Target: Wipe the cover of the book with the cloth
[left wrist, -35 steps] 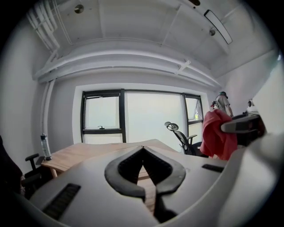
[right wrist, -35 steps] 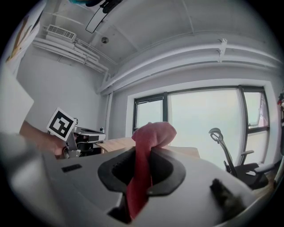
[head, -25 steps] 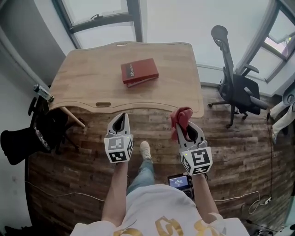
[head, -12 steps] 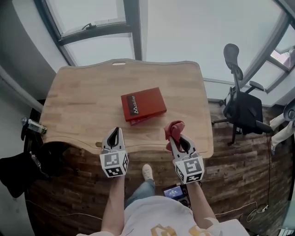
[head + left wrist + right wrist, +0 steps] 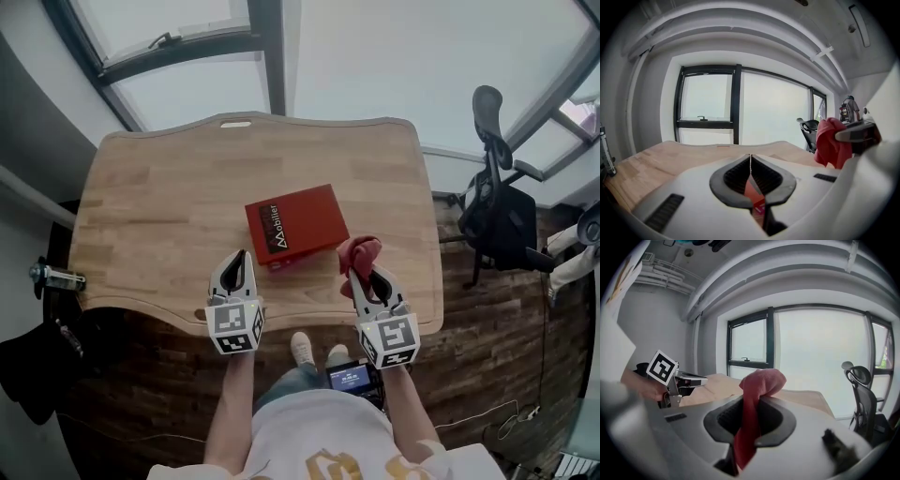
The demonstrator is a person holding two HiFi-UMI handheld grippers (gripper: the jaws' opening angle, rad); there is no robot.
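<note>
Found the left gripper (image 5: 238, 258) above the tabletop's (image 5: 150, 202) near edge, jaws pressed together on nothing. Found the red book (image 5: 298, 223) flat mid-tabletop, just ahead. Had a red cloth (image 5: 361, 251) pinched in the right gripper's (image 5: 364, 277) jaws, beside the book's right corner. Needed, likely, the cloth lowered flat onto the cover, left jaws steadying. Noted an office chair (image 5: 497, 211) well right, nothing blocking.

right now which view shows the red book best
The head view: it looks down on the book, whole cover visible, lying on the table. The left gripper view catches only a red sliver, probably the book, low in frame; the right gripper view shows none of it.
</note>
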